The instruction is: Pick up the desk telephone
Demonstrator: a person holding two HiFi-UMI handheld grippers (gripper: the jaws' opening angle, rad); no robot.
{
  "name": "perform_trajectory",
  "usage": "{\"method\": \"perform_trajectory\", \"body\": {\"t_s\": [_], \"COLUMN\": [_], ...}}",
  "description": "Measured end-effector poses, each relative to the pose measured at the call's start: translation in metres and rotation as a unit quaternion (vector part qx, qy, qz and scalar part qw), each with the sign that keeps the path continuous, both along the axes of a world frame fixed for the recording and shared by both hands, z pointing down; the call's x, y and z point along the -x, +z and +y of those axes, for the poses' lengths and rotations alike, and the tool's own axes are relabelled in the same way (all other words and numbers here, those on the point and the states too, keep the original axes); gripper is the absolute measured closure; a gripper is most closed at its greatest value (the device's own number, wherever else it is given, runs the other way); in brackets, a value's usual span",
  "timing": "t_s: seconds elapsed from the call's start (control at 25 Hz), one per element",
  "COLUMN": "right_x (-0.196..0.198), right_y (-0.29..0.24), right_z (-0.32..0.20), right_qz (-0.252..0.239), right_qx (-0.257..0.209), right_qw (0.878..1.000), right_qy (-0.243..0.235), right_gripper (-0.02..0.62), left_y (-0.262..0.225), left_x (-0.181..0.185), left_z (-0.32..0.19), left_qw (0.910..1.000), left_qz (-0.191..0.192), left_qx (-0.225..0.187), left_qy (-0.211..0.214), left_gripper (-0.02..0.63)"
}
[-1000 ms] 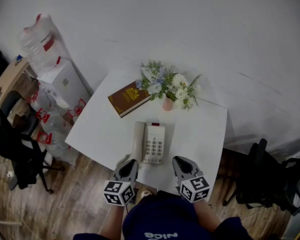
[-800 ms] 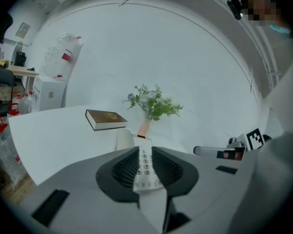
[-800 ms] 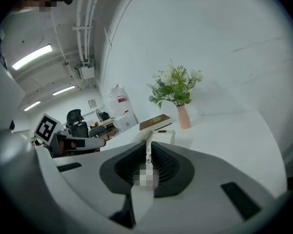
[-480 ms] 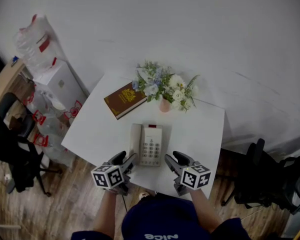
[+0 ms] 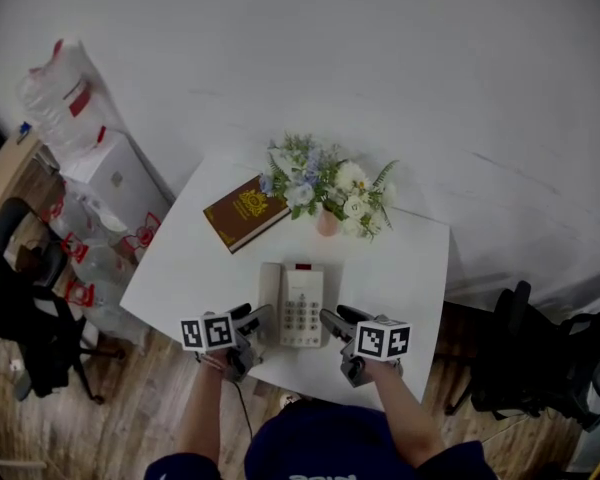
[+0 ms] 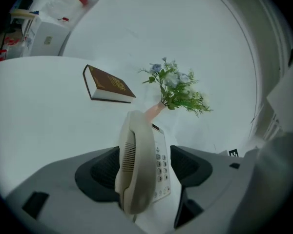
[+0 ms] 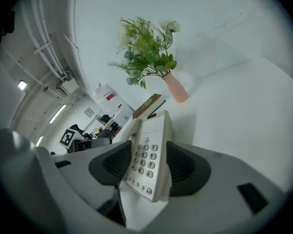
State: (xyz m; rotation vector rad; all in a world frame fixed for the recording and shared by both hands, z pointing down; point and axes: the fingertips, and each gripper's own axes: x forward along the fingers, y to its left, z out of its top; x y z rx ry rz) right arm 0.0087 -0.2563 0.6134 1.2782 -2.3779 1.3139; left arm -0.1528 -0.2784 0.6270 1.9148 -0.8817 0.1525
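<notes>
A beige desk telephone (image 5: 293, 303), its handset (image 5: 270, 298) resting on its left side, lies on the white table (image 5: 410, 268) near the front edge. My left gripper (image 5: 260, 319) sits low at the phone's near left corner. My right gripper (image 5: 330, 319) sits at the near right corner. Both have just been opening and stand open. In the left gripper view the handset (image 6: 136, 169) shows between the pads of the left gripper (image 6: 145, 172). In the right gripper view the keypad (image 7: 145, 162) shows between the dark pads (image 7: 183, 167) of the right gripper (image 7: 146, 168). Neither pair presses on it.
A brown book (image 5: 244, 212) lies at the back left of the table, and a pink vase (image 5: 328, 222) of flowers (image 5: 325, 180) stands behind the phone. A white cabinet (image 5: 115, 173) and plastic bags stand left of the table. Black chairs (image 5: 25, 313) (image 5: 525, 358) flank it on the wood floor.
Both grippers have come down and forward from the table's front edge to the phone's near corners. They have rolled outward, and their jaws have gone from shut to open.
</notes>
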Motion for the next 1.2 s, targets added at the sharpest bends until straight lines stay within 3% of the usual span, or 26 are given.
{"method": "perform_trajectory", "body": {"t_s": [0.36, 0.64, 0.88, 1.2], "right_x": [0.004, 0.013, 0.024, 0.027], "right_y": [0.04, 0.055, 0.065, 0.069], "right_z": [-0.018, -0.026, -0.029, -0.028], "right_qz": [-0.023, -0.045, -0.066, -0.105], "right_qx": [0.069, 0.097, 0.123, 0.154], "right_qw": [0.997, 0.994, 0.99, 0.983], "right_qy": [0.014, 0.008, -0.002, -0.001], "right_gripper": [0.371, 0.372, 0.373, 0.365], "left_y": [0.025, 0.036, 0.04, 0.041], "left_x": [-0.002, -0.011, -0.019, -0.02], "left_z": [-0.021, -0.017, -0.015, -0.015], "left_qw": [0.9981, 0.9908, 0.985, 0.9818], "left_qz": [0.028, 0.09, 0.098, 0.109], "left_qx": [0.046, 0.08, 0.093, 0.104], "left_qy": [0.031, 0.062, 0.107, 0.117], "left_gripper": [0.281, 0.268, 0.253, 0.242]}}
